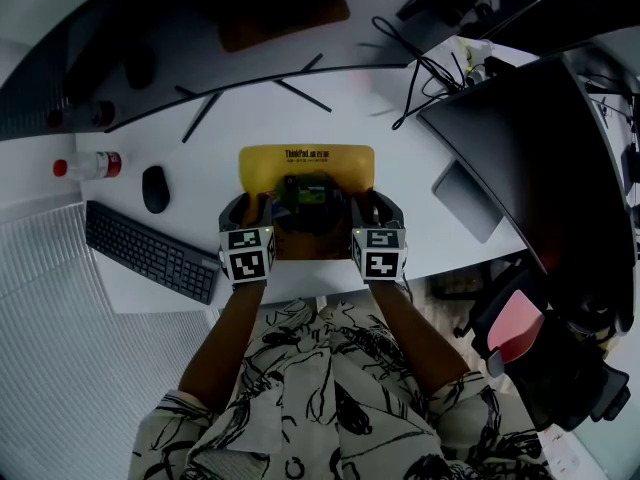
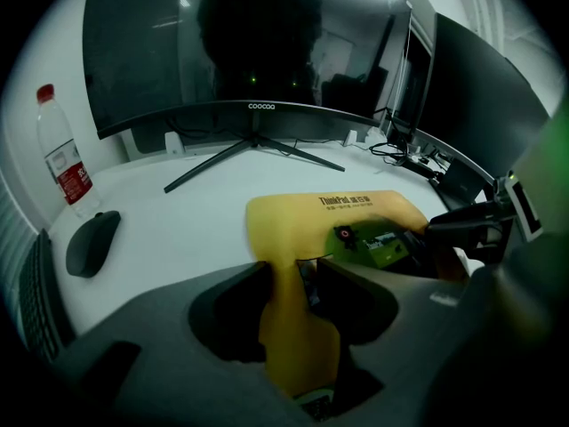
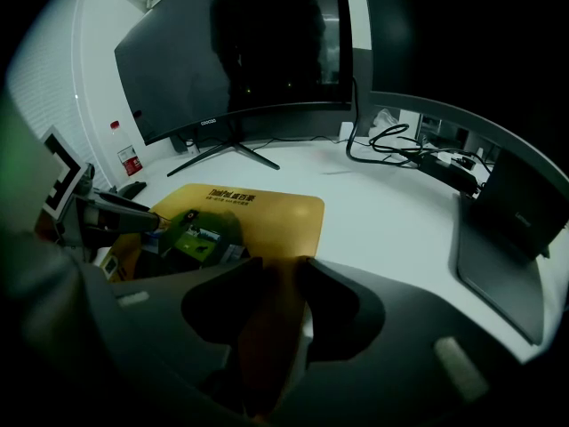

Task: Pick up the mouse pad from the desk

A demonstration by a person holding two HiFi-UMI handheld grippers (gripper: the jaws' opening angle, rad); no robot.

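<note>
A yellow mouse pad (image 1: 306,166) lies on the white desk (image 1: 400,168) in front of me, its printed far edge flat on the desk. My left gripper (image 1: 262,213) pinches the pad's near left corner. In the left gripper view the pad (image 2: 356,207) curls up between the jaws of that gripper (image 2: 289,278). My right gripper (image 1: 358,213) pinches the near right corner, and the pad (image 3: 258,210) rises between the jaws of this gripper (image 3: 280,278) too. A small green device (image 1: 308,193) sits over the pad's near half, between the two grippers.
A black mouse (image 1: 155,189), a keyboard (image 1: 150,251) and a red-capped bottle (image 1: 90,165) are to the left. A curved monitor's stand (image 1: 250,93) is behind the pad. Right of it are a grey slab (image 1: 466,200), a dark screen (image 1: 520,158) and cables (image 1: 430,68).
</note>
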